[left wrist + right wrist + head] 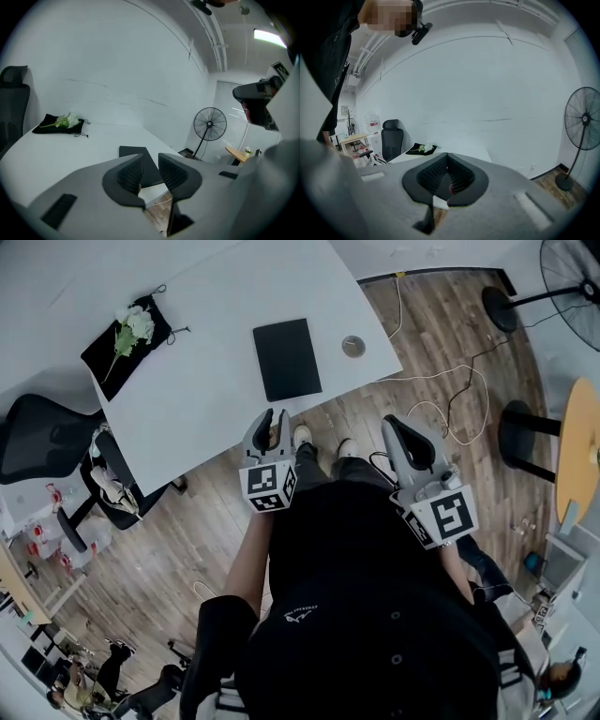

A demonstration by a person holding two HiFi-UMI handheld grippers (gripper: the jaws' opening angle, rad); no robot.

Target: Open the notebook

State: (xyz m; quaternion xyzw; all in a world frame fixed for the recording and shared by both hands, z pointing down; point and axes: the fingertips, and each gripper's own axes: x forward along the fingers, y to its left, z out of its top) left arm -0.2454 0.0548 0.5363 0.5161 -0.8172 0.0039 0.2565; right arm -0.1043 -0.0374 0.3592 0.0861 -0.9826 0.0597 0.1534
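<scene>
Notebook (287,359) flat, closed on white table (202,399). Left gripper (273,423) at table edge, jaws partly apart, empty. Right gripper (401,430) over floor (450,324), jaws together, nothing held.

I can read no word or number anywhere. The marker cube (269,486) on my left tool (275,416) and the one (448,515) on my right tool (397,426) bear black-and-white square patterns, not letters. In the head view a small pale logo (302,615) sits on my black top at 6 o'clock, too small to read. In the right gripper view a red label (374,124) at 9 o'clock is blurred.
</scene>
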